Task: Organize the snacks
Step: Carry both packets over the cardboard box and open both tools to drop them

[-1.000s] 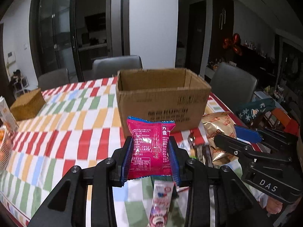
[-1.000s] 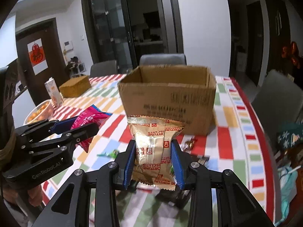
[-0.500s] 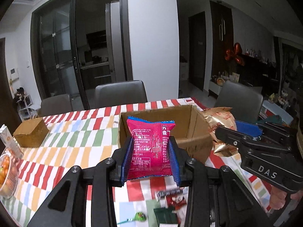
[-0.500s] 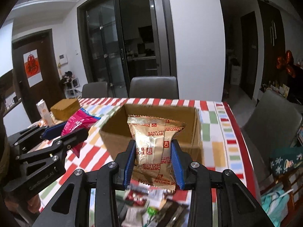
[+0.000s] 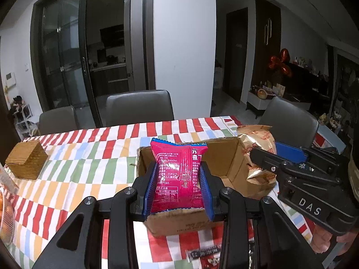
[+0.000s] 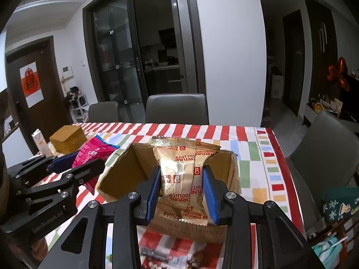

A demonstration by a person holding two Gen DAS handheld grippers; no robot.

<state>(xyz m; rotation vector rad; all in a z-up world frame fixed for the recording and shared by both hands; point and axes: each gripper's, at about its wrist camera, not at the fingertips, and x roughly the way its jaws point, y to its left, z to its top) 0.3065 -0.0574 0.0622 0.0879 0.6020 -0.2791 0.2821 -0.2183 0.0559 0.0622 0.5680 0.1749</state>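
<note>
My left gripper (image 5: 178, 185), jaws clamped on pink snack packet (image 5: 178, 172), and right gripper (image 6: 181, 191), gripping gold Fortune Biscuits pack (image 6: 182, 174), both above open cardboard box (image 6: 128, 170) on counter (image 5: 78, 170).

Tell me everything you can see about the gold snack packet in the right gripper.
The gold snack packet is a shiny foil pillow bag with crimped ends and red print reading FORTUNE BISCUITS, upside down in the right wrist view. It stands upright, pinched at both sides between the blue pads of the right gripper, over the open cardboard box. The left wrist view shows it beside the box's right wall. Nothing else visibly touches it.
</note>
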